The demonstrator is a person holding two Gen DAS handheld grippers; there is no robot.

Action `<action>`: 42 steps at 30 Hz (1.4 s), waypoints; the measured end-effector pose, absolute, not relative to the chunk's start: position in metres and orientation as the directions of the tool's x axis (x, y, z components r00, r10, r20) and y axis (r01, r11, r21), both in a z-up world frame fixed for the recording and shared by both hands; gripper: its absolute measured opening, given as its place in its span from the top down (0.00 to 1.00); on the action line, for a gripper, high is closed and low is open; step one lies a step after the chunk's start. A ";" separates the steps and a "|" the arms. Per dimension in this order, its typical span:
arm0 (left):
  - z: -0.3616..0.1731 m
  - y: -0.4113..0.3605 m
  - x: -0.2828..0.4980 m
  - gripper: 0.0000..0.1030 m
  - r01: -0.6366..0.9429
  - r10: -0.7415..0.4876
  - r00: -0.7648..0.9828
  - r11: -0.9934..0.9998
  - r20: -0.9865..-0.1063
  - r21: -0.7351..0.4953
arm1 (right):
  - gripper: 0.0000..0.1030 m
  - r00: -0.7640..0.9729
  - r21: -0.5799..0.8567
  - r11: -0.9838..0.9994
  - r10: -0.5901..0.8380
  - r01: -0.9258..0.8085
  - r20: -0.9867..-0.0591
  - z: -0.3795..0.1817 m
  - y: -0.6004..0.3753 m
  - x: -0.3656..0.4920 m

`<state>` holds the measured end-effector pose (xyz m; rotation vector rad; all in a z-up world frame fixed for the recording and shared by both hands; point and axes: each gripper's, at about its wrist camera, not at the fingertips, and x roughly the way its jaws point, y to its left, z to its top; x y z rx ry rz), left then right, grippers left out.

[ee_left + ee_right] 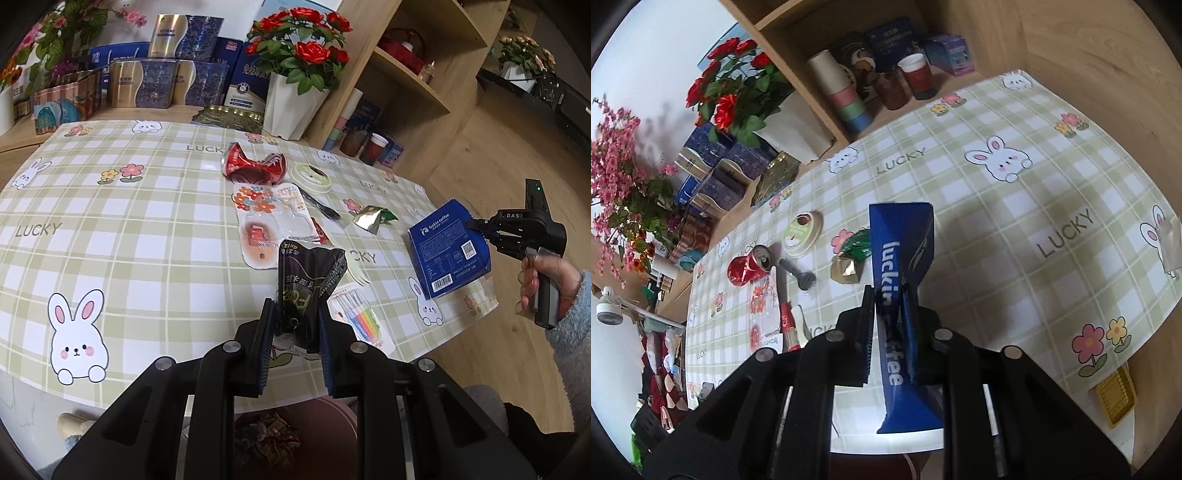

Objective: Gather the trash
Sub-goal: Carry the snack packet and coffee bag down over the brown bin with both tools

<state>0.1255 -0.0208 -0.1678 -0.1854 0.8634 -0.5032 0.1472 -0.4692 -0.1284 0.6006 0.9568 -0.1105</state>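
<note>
I am holding one piece of trash in each gripper, and I judge I am at the carry-and-drop step. Nearest me, under the table edge, a dark reddish waste bin (295,435) is sitting with scraps already inside. Just above it my left gripper (297,325) is clamping a crumpled black snack wrapper (308,284), jaws pressed against both its sides. My right gripper (891,317) is pinching a blue Luckin Coffee box (901,258), flattened between the jaws and lifted over the table's right edge.

Farther out on the checked bunny tablecloth (129,221), more trash is lying: a marker-pen pack (356,317), an empty blister card with flowers (266,221), a gold and green foil wrapper (371,218), a black plastic fork (319,205), a round paper lid (312,177), and a crushed red soda can (255,164).

Next, I think, each load needs bringing over the bin mouth before the jaws let go, the box travelling farther.
</note>
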 end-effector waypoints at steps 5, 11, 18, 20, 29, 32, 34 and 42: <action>-0.170 -0.025 0.126 0.79 0.351 -0.493 0.533 0.868 -0.688 -0.351 | 0.78 0.555 0.413 0.840 0.167 0.353 -0.815 -0.142 -0.473 0.150; -0.170 -0.025 0.125 0.79 0.350 -0.489 0.530 0.870 -0.693 -0.347 | 0.78 0.515 0.402 0.836 0.173 0.374 -0.840 -0.163 -0.478 0.162; -0.167 -0.020 0.122 0.79 0.349 -0.489 0.530 0.871 -0.693 -0.347 | 0.80 0.557 0.442 0.824 0.194 0.354 -0.808 -0.160 -0.479 0.159; -0.165 -0.017 0.120 0.79 0.351 -0.490 0.530 0.870 -0.692 -0.347 | 0.80 0.576 0.451 0.828 0.201 0.332 -0.792 -0.153 -0.475 0.154; -0.152 -0.009 0.097 0.79 0.374 -0.502 0.535 0.862 -0.679 -0.342 | 0.80 0.634 0.496 0.847 0.280 0.190 -0.721 -0.120 -0.441 0.124; -0.147 -0.005 0.087 0.79 0.380 -0.503 0.540 0.861 -0.675 -0.338 | 0.80 0.633 0.506 0.854 0.329 0.117 -0.701 -0.111 -0.419 0.110; -0.144 -0.002 0.080 0.79 0.382 -0.504 0.545 0.861 -0.670 -0.337 | 0.80 0.626 0.515 0.854 0.365 0.070 -0.689 -0.106 -0.402 0.100; -0.131 0.017 0.042 0.79 0.380 -0.508 0.568 0.860 -0.648 -0.341 | 0.80 0.554 0.519 0.850 0.475 -0.087 -0.684 -0.101 -0.337 0.059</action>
